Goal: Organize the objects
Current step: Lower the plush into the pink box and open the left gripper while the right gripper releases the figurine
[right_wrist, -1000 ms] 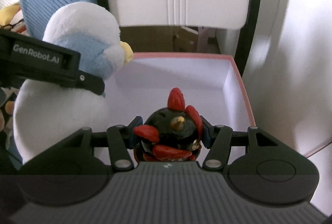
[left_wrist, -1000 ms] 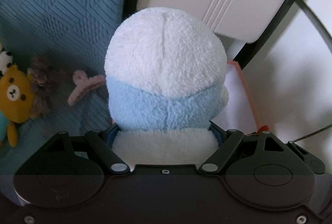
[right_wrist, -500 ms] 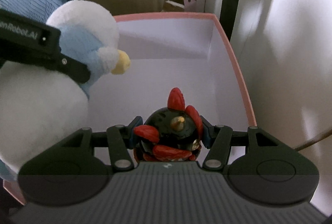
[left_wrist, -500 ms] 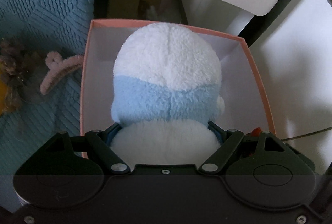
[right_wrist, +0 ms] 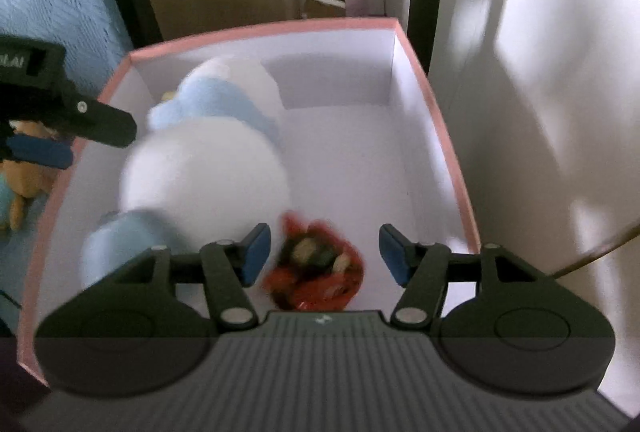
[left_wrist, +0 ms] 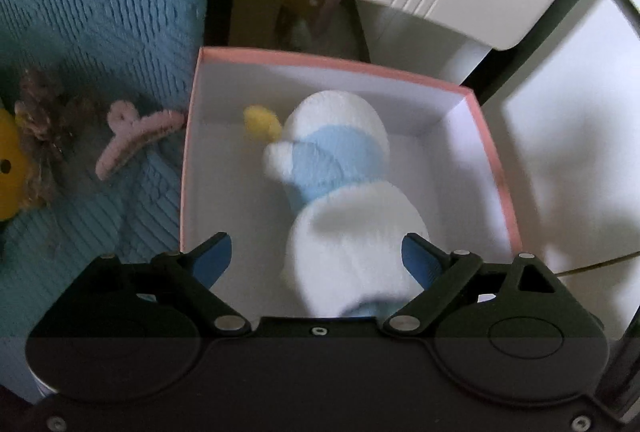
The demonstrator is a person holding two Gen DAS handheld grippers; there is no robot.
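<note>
**Both toys lie in the pink box, both tongs spread**

The left gripper [left_wrist: 316, 252] has just been opening; its blue pads stand wide apart above the pink-rimmed box [left_wrist: 192, 135]. The plush penguin [left_wrist: 344, 191] lies between and beyond them on the white floor of the box, its yellow beak pointing to the far left. The left pad is clearly apart from the plush; whether the right pad brushes its white body cannot be told.

The right gripper [right_wrist: 320, 252] has likewise just been opening, and its fingers are spread. Between them, lower down on the box floor, lies the red-and-black bird figure [right_wrist: 316, 272], blurred; neither pad touches it. To the left of these fingers the plush penguin [right_wrist: 204, 171] fills the near left part of the pink-rimmed box [right_wrist: 436, 119], just beside the figure. The left gripper [right_wrist: 48, 135] shows at the left edge, over the box rim.

Outside the box, left of the left tongs, a pink hair claw [left_wrist: 136, 135] lies on the blue knitted blanket [left_wrist: 100, 11], with a yellow bear plush [left_wrist: 8, 171] further left.
</note>
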